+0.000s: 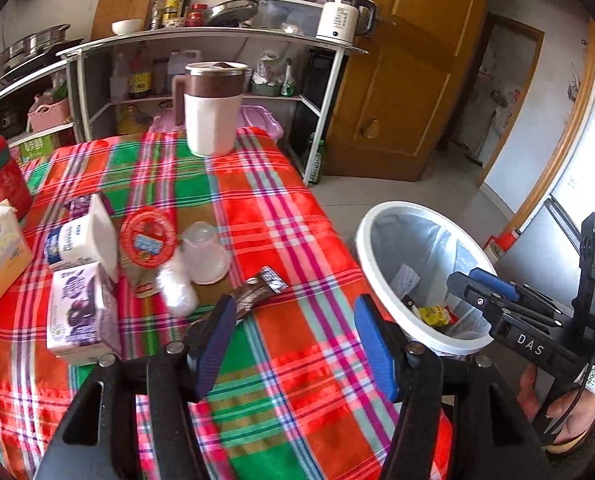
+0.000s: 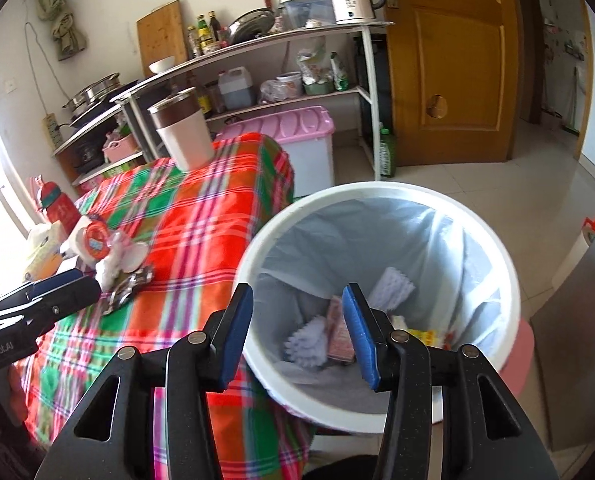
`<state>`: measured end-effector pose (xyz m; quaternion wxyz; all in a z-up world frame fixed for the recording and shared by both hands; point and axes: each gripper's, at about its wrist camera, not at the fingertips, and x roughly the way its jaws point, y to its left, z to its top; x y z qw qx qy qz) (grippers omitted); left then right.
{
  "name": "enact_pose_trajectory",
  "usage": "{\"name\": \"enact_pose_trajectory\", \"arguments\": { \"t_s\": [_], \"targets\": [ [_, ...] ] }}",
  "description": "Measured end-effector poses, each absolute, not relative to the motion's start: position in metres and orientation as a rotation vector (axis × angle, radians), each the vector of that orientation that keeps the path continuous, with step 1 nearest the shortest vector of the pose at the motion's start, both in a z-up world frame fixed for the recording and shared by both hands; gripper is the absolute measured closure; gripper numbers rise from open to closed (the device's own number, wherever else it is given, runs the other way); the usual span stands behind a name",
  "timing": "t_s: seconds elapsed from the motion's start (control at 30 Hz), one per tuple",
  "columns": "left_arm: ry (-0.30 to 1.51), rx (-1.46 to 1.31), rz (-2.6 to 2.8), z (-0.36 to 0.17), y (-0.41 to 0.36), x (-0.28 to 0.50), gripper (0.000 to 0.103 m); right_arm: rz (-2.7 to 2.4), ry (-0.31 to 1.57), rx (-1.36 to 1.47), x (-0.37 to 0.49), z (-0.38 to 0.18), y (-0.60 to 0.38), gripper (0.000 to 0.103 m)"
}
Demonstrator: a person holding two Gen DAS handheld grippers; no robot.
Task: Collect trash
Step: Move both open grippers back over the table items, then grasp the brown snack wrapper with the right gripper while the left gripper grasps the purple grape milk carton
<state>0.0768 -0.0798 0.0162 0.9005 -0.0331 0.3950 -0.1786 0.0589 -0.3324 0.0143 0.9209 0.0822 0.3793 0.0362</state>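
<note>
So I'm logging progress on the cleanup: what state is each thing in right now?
left gripper: open, empty
right gripper: open, empty, over bin
trash bin: lined, holds several wrappers
dark wrapper: lying on table
clear cup: upside down
white pitcher: upright, lidded

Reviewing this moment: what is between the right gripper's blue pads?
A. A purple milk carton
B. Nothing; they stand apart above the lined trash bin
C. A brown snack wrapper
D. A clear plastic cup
B: the right gripper is open with an empty gap, and only the white trash bin and its wrappers show behind it.
</note>
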Motion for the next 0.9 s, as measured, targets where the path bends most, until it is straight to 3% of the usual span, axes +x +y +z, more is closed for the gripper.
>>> {"name": "enact_pose_trajectory", "arguments": {
  "t_s": [0.43, 0.9],
  "targets": [
    [0.823, -0.134, -0.163, 0.001, 0.021, 0.073, 0.036, 0.217, 0.82, 0.128, 0.082, 0.0, -0.255, 0.051],
    [0.885, -0.199, -0.165, -0.027, 0.053, 0.09, 0.035, 0.305, 0.932, 0.151, 0.12, -0.029, -0.193, 0.051]
  ]
}}
